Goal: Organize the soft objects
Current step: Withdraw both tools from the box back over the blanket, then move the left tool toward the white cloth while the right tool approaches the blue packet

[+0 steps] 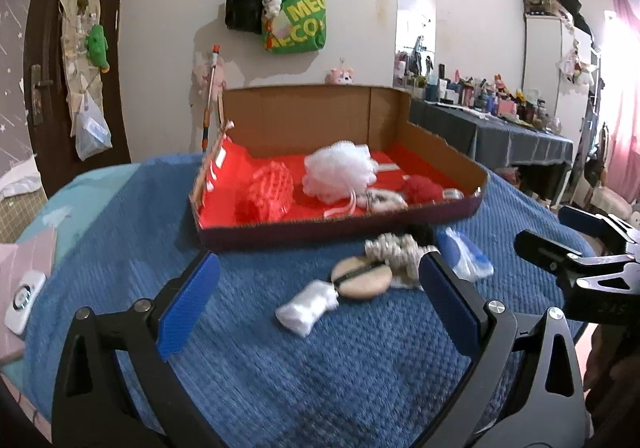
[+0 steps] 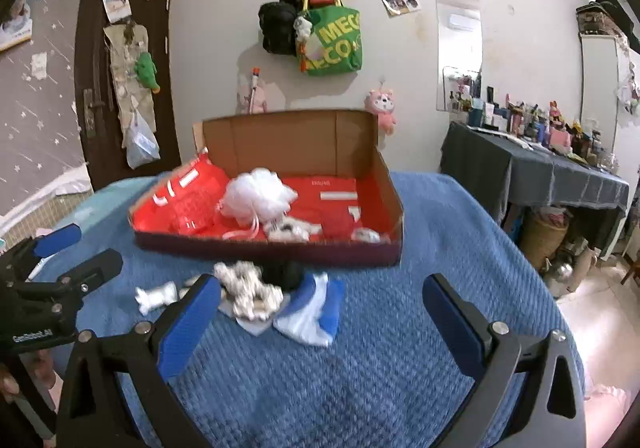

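Some soft things, like the fluffy white puff [image 1: 340,167] and red puff [image 1: 266,195], already sit in the cardboard box [image 1: 304,115], but a knobbly cream scrunchie [image 1: 394,252], a round tan pad [image 1: 362,280] and little white bags [image 1: 306,310] still lie on the blue bed [image 1: 320,368] just before it, while both grippers, left gripper [image 1: 320,304] and right gripper [image 2: 320,320], hang with fingers wide apart, holding nothing.

**Blur and hidden parts**

A dark object [image 2: 286,274] sits half hidden behind the knitted bundle [image 2: 248,290], its kind unclear. Small items in the cardboard tray [image 2: 386,183] smear into blur. Dresser clutter [image 1: 496,95] is too small to identify.
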Tool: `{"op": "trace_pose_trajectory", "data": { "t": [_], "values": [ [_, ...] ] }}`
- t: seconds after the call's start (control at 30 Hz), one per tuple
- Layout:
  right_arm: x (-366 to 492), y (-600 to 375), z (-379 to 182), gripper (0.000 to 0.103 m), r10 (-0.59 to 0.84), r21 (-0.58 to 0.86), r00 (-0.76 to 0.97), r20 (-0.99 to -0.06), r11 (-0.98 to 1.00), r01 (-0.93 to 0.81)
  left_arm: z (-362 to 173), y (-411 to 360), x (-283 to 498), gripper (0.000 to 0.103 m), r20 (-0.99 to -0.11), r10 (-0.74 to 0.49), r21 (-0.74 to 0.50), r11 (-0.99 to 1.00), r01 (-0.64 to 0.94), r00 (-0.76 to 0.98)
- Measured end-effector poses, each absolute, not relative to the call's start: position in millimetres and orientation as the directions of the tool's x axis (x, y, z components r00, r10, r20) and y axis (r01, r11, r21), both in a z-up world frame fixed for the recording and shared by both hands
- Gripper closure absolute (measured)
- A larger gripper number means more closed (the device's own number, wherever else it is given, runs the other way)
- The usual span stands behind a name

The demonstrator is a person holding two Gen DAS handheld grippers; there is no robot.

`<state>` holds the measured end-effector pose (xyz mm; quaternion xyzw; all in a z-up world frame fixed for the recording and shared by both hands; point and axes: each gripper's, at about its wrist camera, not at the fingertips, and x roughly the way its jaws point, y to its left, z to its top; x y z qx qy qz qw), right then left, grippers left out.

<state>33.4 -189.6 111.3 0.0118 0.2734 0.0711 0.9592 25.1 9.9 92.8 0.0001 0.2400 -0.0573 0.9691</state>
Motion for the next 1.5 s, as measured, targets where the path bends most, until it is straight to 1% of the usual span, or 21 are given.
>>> {"op": "trace_pose_trajectory", "data": {
  "t": [0.3,0.53,0.7,0.93,1.33,1.5],
  "values": [
    [27.9,-192.1,72.3,0.0,0.136,0.087,0.8,-0.585,0.991,-0.105,57.7,3.1,24.7,0.002,-0.535,-0.116,-0.054,0.993,0.103,0.837],
    [26.3,-189.4,53.1,0.0,0.138,0.088,0.773,-0.619,0.99,-0.107,51.4,2.5,29.0,0.002,-0.557,-0.111,-0.055,0.994,0.097,0.823],
    [28.4,-189.3,50.0,0.0,0.148,0.096,0.764,-0.628,0.989,-0.112,49.0,7.8,34.7,0.002,-0.569,-0.106,-0.064,0.994,0.085,0.815],
    [36.8,-190.6,49.7,0.0,0.153,0.108,0.749,-0.645,0.988,-0.11,49.0,16.5,48.8,0.002,-0.592,-0.082,-0.041,0.997,0.071,0.802],
    [75.3,-195.6,53.7,0.0,0.14,0.114,0.715,-0.685,0.99,-0.084,44.2,32.5,79.9,0.002,-0.668,-0.103,-0.046,0.994,0.098,0.737],
    [95.2,-195.9,52.4,0.0,0.137,0.114,0.681,-0.719,0.99,-0.078,42.0,30.3,90.8,0.002,-0.705,-0.09,0.001,0.992,0.128,0.704]
  ]
}}
